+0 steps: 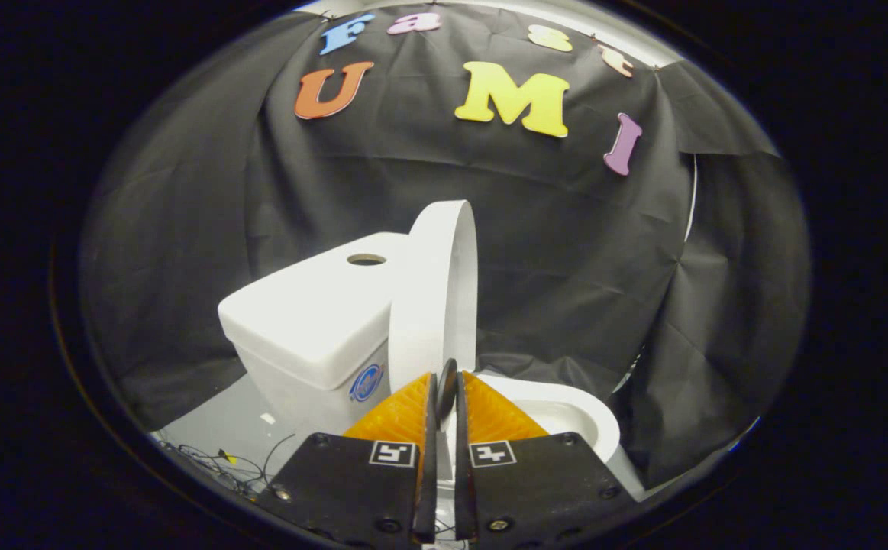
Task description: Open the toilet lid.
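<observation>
A white toilet stands against the black cloth wall. Its lid (434, 290) is raised, standing about upright and seen nearly edge-on, beside the tank (314, 321). The open bowl and its rim (566, 416) lie to the right of the lid, partly hidden behind my fingers. My gripper (446, 386) is shut, its fingers almost touching, with the tips right at the lid's lower edge. I cannot tell whether the tips touch the lid. Nothing shows clearly held between them.
The tank top has a round hole (366, 260) and a round blue sticker (366, 382) on its front. Loose cables (222, 462) lie on the pale floor to the left of the toilet. Black cloth hangs close behind and to the right.
</observation>
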{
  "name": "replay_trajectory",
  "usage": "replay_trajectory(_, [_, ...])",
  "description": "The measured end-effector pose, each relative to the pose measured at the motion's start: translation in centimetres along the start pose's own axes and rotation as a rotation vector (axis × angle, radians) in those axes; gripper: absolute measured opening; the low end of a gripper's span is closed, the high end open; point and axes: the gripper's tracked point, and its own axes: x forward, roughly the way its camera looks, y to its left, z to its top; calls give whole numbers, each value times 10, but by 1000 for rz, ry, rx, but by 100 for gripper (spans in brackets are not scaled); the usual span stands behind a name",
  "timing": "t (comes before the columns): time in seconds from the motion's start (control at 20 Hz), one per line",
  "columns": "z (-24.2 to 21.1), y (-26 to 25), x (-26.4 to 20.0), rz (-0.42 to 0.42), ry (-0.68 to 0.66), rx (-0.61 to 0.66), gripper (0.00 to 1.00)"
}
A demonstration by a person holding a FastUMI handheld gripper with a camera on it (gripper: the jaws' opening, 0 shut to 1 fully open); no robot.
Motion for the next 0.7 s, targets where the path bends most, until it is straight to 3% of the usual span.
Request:
replay_trajectory(0.15, [2, 2, -8, 82, -11, -7, 17])
replay_trajectory(0.25, [8, 5, -26, 142, -69, -24, 28])
replay_trajectory(0.45, [23, -29, -67, 134, -227, -17, 65])
replay_trajectory(0.7, [36, -89, -127, 122, -388, 60, 65])
